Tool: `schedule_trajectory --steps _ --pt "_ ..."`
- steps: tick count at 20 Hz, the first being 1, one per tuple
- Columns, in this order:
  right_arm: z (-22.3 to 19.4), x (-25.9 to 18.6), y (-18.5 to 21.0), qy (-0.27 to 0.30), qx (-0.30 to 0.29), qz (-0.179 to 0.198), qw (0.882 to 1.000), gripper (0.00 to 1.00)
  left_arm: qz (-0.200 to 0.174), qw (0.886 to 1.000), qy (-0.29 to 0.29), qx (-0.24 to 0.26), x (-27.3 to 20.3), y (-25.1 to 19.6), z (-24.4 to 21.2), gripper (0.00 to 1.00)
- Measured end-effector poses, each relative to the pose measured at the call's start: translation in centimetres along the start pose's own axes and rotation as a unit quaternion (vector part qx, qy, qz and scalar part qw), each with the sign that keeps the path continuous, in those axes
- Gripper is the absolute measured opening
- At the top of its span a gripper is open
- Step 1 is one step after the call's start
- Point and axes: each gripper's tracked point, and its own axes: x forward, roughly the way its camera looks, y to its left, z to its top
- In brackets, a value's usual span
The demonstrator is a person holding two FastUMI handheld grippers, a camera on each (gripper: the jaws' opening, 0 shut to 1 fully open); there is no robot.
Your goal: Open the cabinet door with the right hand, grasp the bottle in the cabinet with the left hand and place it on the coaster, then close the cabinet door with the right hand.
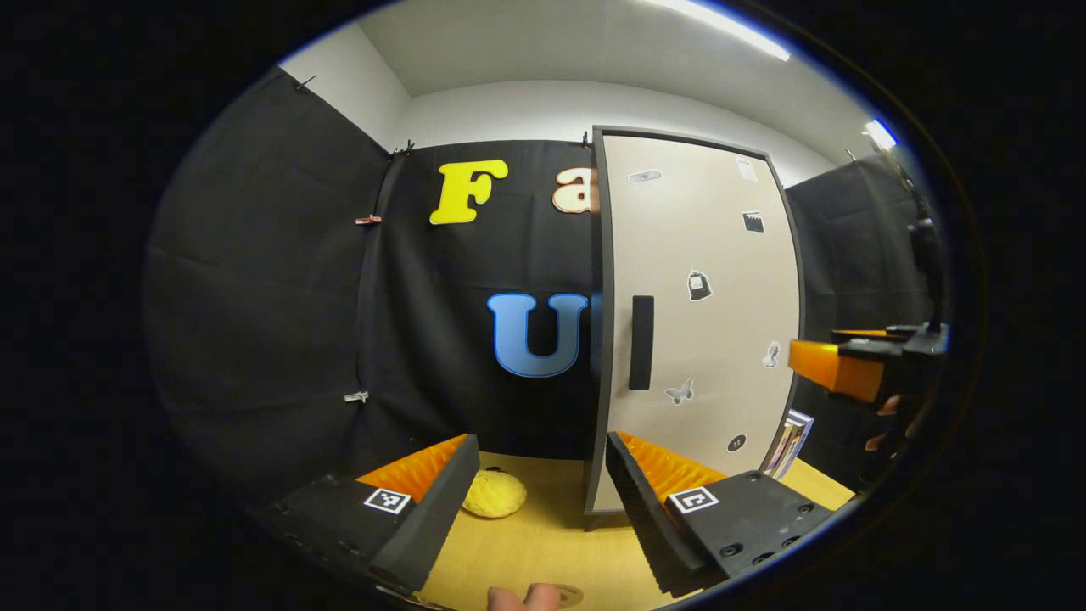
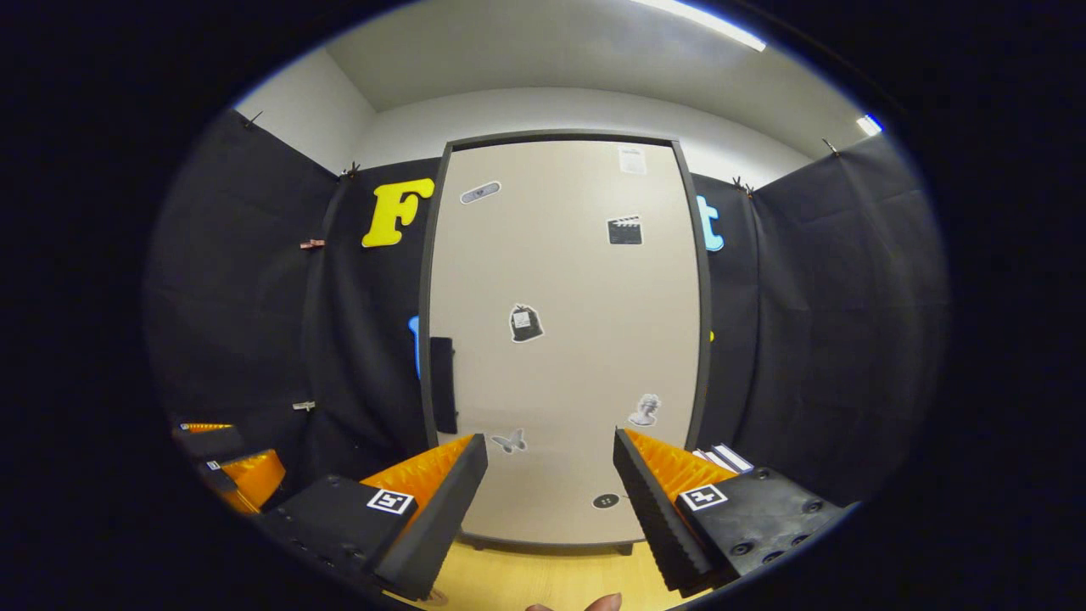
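Black cloth is backing a wooden table [image 1: 543, 543] on which the cabinet door [image 2: 564, 339] is standing closed. Judged stiff and light, swinging on its hinge, the door is best taken by the dark vertical handle [image 2: 442, 384] near its left edge. The right gripper [image 2: 550, 501] is facing the door, jaws wide and empty, handle up-left of its fingers. The left gripper [image 1: 543, 501] is waiting wide, left of the door

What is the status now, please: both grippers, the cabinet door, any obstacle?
Left gripper open, empty. Right gripper open, facing cabinet door, not touching it. Door shut, handle at its left edge. Yellow object on table, off the door's path.
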Motion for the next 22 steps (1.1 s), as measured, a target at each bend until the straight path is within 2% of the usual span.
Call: schedule_trajectory --steps 8,12,16,19,20,21,22 --pt "-1.1 7.7 7.8 0.008 0.01 0.042 0.999 0.97 0.008 1.0 0.005 0.005 1.0 2.4 -1.1 0.95" --pt "-1.9 11.3 10.3 0.013 0.014 0.046 0.999 0.97 0.014 1.0 0.014 0.002 1.6 3.3 -2.3 0.95" --pt "-2.9 14.3 11.1 0.017 0.013 0.03 0.999 0.97 0.021 0.999 0.024 -0.004 1.9 4.4 -3.3 0.95" --pt "-3.7 16.7 10.8 0.022 0.019 0.013 1.0 0.87 0.024 0.999 0.026 -0.01 1.6 5.0 -3.8 0.95" --pt "-3.8 17.2 10.8 0.023 0.024 0.008 0.999 0.78 0.025 0.999 0.028 -0.01 1.5 5.4 -4.1 0.95" --pt "-4.0 17.7 10.8 0.025 0.027 0.003 0.999 0.6 0.025 0.999 0.03 -0.009 1.5 5.5 -4.3 0.95" --pt "-4.3 17.9 11.0 0.031 0.031 0.002 0.999 0.53 0.024 0.999 0.03 -0.009 1.5 5.6 -4.5 0.95"
